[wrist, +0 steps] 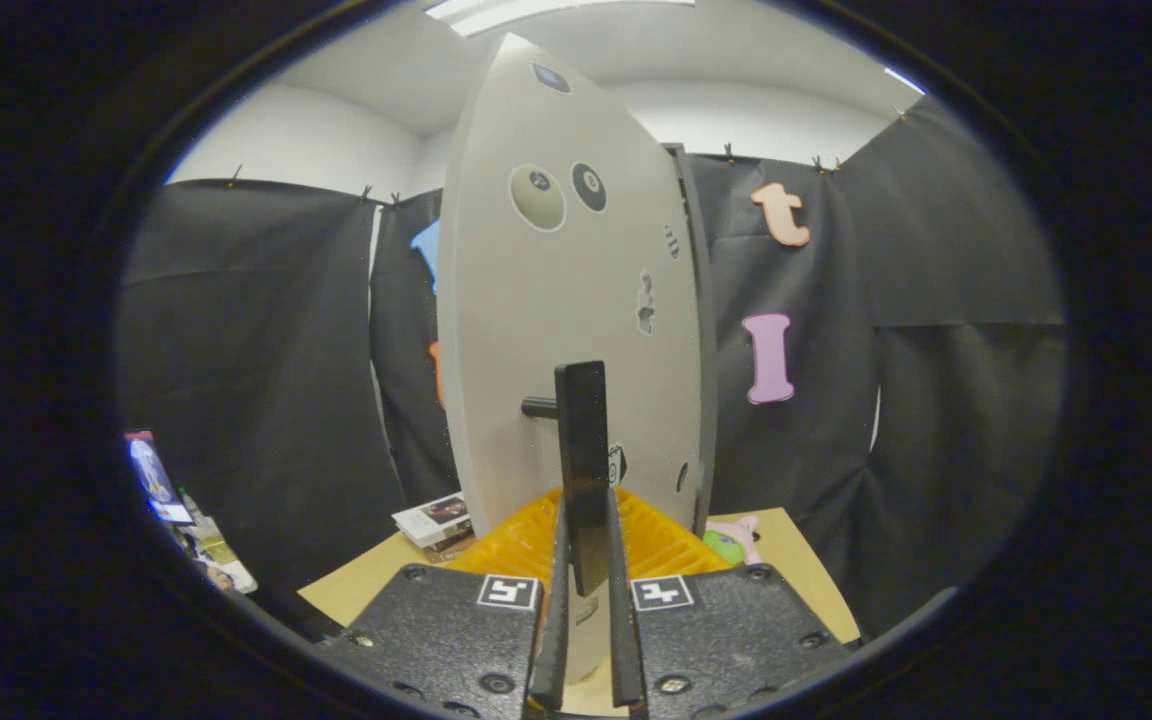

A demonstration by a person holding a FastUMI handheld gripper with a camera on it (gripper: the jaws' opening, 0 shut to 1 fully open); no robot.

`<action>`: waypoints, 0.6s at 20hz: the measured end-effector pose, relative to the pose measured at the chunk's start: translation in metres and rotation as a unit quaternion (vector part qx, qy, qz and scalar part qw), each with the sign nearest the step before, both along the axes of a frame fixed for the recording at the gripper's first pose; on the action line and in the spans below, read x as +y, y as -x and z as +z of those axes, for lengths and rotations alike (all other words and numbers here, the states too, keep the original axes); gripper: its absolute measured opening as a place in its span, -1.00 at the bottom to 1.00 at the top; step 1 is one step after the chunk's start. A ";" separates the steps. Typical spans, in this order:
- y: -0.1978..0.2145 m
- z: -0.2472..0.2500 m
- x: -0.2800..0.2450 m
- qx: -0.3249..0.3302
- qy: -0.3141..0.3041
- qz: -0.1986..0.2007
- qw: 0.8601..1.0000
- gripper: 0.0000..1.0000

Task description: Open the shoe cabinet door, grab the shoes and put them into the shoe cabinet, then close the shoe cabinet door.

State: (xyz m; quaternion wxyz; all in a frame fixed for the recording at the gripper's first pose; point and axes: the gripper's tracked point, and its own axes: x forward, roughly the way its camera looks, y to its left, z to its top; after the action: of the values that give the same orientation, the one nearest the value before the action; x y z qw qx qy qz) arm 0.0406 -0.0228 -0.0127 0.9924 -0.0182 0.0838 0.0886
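The tongs (586,640) are nearly pressed together, their two fingers pinching the lower end of a tall, flat black bar handle (583,460) that stands upright between them. Both fingers (553,630) lie against the handle's sides, one on the left and one on the right. The handle sits off a short dark round peg (539,407) that joins it to the pale grey, smooth shoe cabinet door (566,300), which rises just beyond the fingers and is seen nearly edge-on, with its dark edge (701,330) on the right. The door face carries a few round dark marks and a small sticker near the handle's lower part. Just ahead of the fingers, at the door's foot, lies an orange ribbed plastic tray (526,545) on the tan desk (366,585). To the left on the desk, near the door, rests a small stack of printed booklets (434,520). To the right of the tray lie a pink soft thing (742,532) and a green one (723,546), too small to tell what they are.
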 end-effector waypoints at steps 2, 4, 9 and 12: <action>-0.003 0.003 -0.012 -0.014 0.006 -0.019 1.000 -0.66; -0.004 0.006 -0.022 -0.030 0.000 -0.043 0.999 -0.74; -0.009 0.012 -0.060 -0.057 0.003 -0.132 0.990 -0.82; -0.004 0.012 -0.071 -0.069 0.005 -0.142 0.988 -0.91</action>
State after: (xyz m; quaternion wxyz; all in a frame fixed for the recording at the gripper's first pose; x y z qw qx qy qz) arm 0.0446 -0.0941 -0.0007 0.9982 -0.0173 0.0175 -0.0547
